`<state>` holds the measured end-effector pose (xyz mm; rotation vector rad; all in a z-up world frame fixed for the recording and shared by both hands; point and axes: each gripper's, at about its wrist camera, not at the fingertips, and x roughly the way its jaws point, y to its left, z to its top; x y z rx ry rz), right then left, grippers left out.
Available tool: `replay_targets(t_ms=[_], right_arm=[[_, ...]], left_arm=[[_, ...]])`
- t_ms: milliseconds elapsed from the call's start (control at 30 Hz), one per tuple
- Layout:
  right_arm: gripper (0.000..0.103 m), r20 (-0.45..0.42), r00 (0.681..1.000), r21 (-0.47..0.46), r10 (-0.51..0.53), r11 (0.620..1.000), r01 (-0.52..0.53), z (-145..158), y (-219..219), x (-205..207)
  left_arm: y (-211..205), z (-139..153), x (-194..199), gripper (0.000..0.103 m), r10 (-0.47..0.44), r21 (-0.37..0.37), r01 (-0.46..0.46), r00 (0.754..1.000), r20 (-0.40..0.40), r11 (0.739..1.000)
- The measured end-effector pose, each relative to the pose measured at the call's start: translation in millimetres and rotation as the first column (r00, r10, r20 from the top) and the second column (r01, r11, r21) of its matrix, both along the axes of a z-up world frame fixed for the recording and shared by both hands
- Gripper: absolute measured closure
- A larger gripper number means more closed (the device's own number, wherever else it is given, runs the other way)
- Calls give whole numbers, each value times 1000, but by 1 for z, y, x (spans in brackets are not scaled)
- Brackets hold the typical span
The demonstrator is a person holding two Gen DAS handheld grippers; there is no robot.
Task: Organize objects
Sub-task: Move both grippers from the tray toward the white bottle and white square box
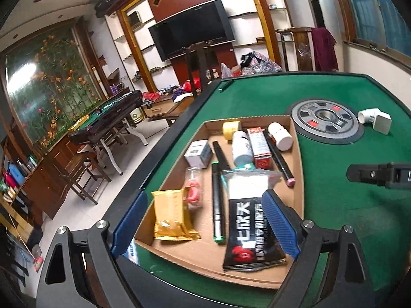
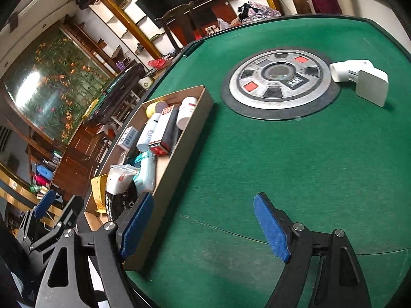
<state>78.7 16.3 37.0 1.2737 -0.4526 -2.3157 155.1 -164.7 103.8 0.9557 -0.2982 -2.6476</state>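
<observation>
Left hand-held gripper being held spread wide above cardboard box, nothing gripped. Right hand-held gripper being held wide over worktop, right of box. White fitting lying beyond box, beside round centre disc.

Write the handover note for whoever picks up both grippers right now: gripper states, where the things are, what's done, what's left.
Left gripper: open, empty, fingers hanging over the near end of the cardboard box.
Right gripper: open, empty, over bare green felt just right of the box.
In the box: yellow packet, black sachet, markers, white bottle, red carton, tape roll and other small items.
Still out: white pipe elbow and white square block, touching each other, beside the round centre plate.
Left: likely move those two into the box.
</observation>
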Motion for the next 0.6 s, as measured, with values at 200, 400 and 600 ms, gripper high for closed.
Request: replay_targets(t_ms=[200,400,600], right_arm=[[18,-11,999,8,-39,999,39,1,26,-7],[18,-10,990,15,-142,990,142,2,76,-21],[18,-8,948,31,-318,948,318,3,149,-37]], left_arm=[[16,-6,-5,13,-35,-14,36,999,23,999],[30,-11,-13,13,-102,36,101,993,50,994],[48,-10,-18,13,-233,223,218,972,43,950]])
